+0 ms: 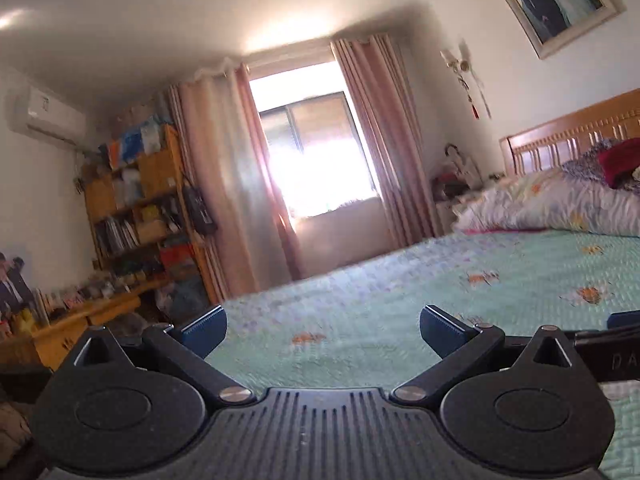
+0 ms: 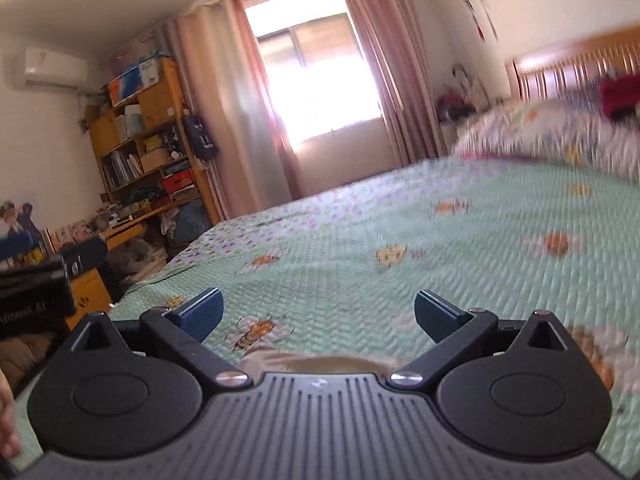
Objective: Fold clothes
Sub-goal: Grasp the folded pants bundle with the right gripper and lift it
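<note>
My left gripper (image 1: 323,330) is open and level above the mint-green quilted bedspread (image 1: 400,300), with nothing between its blue pads (image 1: 204,330). My right gripper (image 2: 320,316) is also wide open over the same bedspread (image 2: 400,220), its jaws empty. A strip of tan cloth (image 2: 320,362) lies on the bed just under the right gripper's body, mostly hidden. Each gripper appears at the edge of the other's view: the right gripper (image 1: 616,344) on the right, the left gripper (image 2: 40,280) on the left.
A floral pillow (image 1: 552,204) with a red garment (image 1: 620,160) on it lies against the wooden headboard (image 1: 568,136). Beyond the bed's far edge are a curtained window (image 1: 316,152), crowded wooden shelves (image 1: 140,200) and a desk (image 1: 80,320). Part of a hand (image 2: 6,420) shows at the lower left.
</note>
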Action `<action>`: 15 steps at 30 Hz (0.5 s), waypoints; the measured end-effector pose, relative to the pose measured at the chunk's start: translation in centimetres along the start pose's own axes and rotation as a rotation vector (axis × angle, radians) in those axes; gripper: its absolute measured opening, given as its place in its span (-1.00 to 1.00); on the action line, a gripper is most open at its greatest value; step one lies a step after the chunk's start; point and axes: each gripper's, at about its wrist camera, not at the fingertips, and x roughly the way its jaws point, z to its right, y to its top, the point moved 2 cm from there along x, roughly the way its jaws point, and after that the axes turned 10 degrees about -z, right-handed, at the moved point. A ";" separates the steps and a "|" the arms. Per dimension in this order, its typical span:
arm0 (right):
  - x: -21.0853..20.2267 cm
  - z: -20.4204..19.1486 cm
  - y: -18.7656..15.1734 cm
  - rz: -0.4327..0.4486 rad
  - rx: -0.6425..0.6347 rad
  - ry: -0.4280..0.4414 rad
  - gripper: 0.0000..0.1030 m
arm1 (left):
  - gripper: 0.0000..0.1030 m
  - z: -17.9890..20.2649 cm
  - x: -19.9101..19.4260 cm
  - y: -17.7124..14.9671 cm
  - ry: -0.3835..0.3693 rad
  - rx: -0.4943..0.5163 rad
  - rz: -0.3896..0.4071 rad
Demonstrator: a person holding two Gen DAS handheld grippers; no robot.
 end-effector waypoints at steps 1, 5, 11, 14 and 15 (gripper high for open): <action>0.6 0.6 -0.3 -0.026 0.021 0.025 0.97 | 0.99 -0.5 1.0 -0.5 -0.031 -0.028 -0.050; 3.0 4.1 -1.5 -0.163 0.140 0.093 0.97 | 0.99 -5.2 6.5 -3.7 -0.171 -0.249 -0.281; 6.3 11.9 -4.7 -0.391 0.453 0.200 0.97 | 0.98 -12.7 14.6 -10.7 -0.347 -0.625 -0.648; 7.9 13.3 -5.2 -0.431 0.511 0.221 0.97 | 0.98 -14.0 17.5 -12.7 -0.395 -0.696 -0.705; 8.4 13.6 -5.2 -0.433 0.515 0.210 0.97 | 0.98 -14.2 18.4 -13.0 -0.409 -0.705 -0.711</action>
